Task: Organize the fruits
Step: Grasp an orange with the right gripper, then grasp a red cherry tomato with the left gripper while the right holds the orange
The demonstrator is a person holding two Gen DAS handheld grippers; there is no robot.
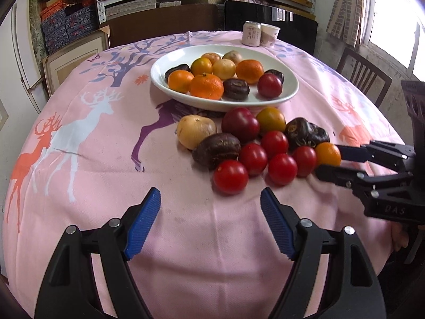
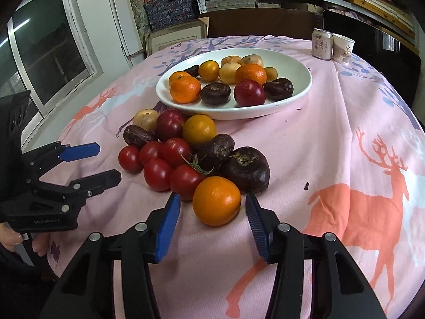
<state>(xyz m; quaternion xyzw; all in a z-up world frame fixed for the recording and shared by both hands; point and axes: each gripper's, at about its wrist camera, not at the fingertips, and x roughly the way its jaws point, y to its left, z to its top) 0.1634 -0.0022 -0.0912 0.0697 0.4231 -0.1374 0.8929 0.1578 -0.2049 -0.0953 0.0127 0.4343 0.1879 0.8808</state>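
Task roughly half done: white plate point(image 2: 297, 98) at upper centre holds about ten fruits; twelve lie loose on the pink cloth point(image 2: 305, 143) below it: five tomatoes, three dark fruits, two oranges, one plum, one pale fruit. Right tongs point(image 2: 212, 212) part-open around the nearest orange point(image 2: 216, 200), pads just off it; left tongs point(image 1: 211, 202) wide open, empty.

right tongs point(image 2: 212, 222) astride orange point(image 2: 216, 200) (pads apart), plate point(image 2: 297, 65) beyond
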